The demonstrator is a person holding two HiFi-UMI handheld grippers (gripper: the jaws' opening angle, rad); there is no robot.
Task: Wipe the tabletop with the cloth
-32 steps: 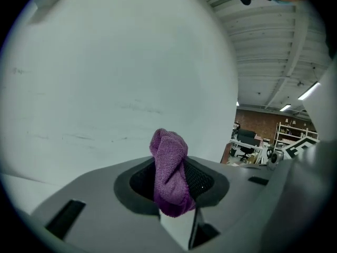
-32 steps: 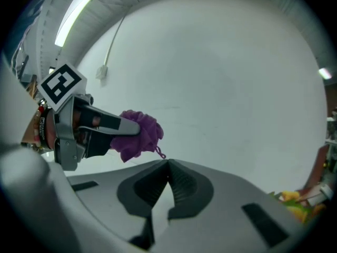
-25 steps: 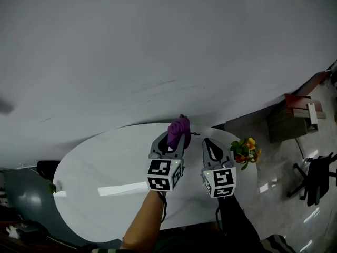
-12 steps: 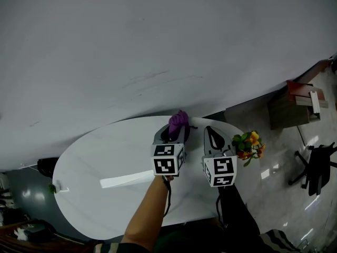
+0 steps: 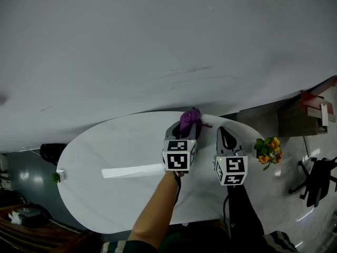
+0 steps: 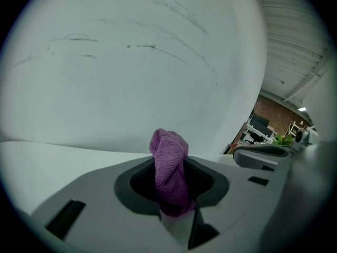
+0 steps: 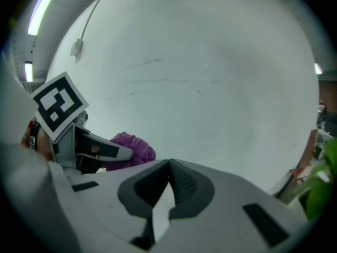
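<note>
The left gripper [image 5: 184, 132] was clamped on the purple cloth [image 5: 190, 119]. The cloth bunched out ahead of the jaws, its long axis carrying on along them toward the far rim of the white surface [image 5: 105, 152] and the wall beyond. It therefore lay forward of the jaws, not beneath them, and by my judgement a wipe would need the tips tilted down to press the wad flat. The right gripper [image 5: 225, 137] hung just beside the left, jaws together on nothing. Whether the cloth touched the surface could not be told: the gripper's body hid its underside, and the left gripper view showed only its upper fold.
</note>
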